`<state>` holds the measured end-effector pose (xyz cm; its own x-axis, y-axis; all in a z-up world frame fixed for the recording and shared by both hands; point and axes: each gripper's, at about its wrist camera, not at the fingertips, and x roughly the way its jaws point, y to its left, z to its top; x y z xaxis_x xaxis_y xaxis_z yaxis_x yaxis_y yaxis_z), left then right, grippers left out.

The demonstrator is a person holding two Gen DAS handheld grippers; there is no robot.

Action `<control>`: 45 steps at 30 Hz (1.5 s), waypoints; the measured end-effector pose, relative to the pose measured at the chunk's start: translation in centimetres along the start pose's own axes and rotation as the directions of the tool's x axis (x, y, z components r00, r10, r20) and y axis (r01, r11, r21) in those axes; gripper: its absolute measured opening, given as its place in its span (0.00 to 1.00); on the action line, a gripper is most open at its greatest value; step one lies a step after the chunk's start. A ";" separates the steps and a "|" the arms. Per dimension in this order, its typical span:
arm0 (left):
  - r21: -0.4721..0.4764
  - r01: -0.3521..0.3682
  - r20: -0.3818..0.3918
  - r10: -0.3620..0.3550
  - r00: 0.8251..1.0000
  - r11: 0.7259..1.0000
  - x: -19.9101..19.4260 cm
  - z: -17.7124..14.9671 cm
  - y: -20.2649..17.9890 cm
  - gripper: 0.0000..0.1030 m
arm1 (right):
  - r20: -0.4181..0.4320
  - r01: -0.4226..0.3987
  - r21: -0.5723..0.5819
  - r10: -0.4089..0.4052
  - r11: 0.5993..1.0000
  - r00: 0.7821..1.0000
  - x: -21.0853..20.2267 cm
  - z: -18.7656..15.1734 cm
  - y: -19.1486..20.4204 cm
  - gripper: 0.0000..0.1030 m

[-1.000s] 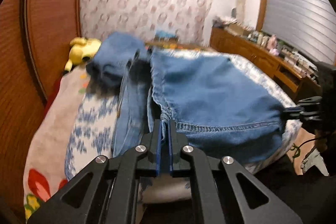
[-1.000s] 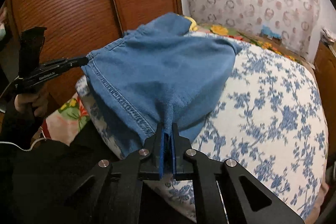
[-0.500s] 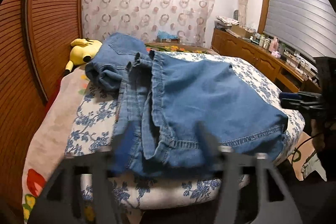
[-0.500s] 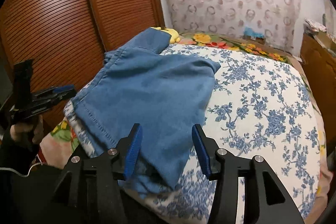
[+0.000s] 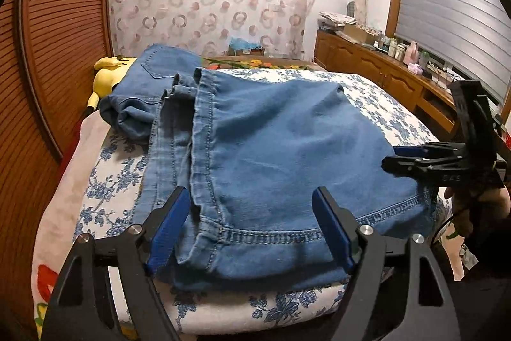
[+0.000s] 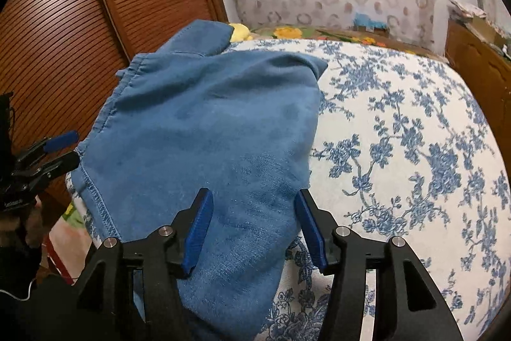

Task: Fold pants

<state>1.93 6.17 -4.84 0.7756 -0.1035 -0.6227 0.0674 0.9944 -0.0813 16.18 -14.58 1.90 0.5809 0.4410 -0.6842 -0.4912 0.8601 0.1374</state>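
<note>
Blue denim pants (image 5: 271, 149) lie folded on the bed, legs doubled over toward the near edge, hems hanging slightly over it. They also show in the right wrist view (image 6: 207, 133). My left gripper (image 5: 252, 229) is open and empty, its blue pads on either side of the near left hem corner, just above it. My right gripper (image 6: 252, 222) is open and empty over the near right corner of the pants. Each gripper shows in the other's view: the right one (image 5: 415, 158) and the left one (image 6: 60, 149).
The bed has a white cover with blue flowers (image 6: 399, 149). A yellow plush toy (image 5: 107, 75) lies by the wooden sliding doors (image 6: 64, 21) at the left. A wooden sideboard (image 5: 383, 75) with several bottles runs along the right under a shuttered window.
Both grippers were shut on the hem corners, holding the cloth raised; they opened, the pants dropped flat onto the bed, and both grippers drew back slightly.
</note>
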 end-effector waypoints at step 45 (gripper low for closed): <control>-0.040 -0.035 -0.026 0.034 0.999 0.999 0.6 -2.4 1.5 0.77 | 0.167 -0.191 -0.140 0.213 0.972 0.963 -4.6 5.2 4.2 0.08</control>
<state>0.97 7.54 -7.22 0.7608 -0.0698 -0.6452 0.0147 0.9958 -0.0903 14.78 -11.64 9.32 0.5627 0.6509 -0.5097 -0.6790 0.7155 0.1641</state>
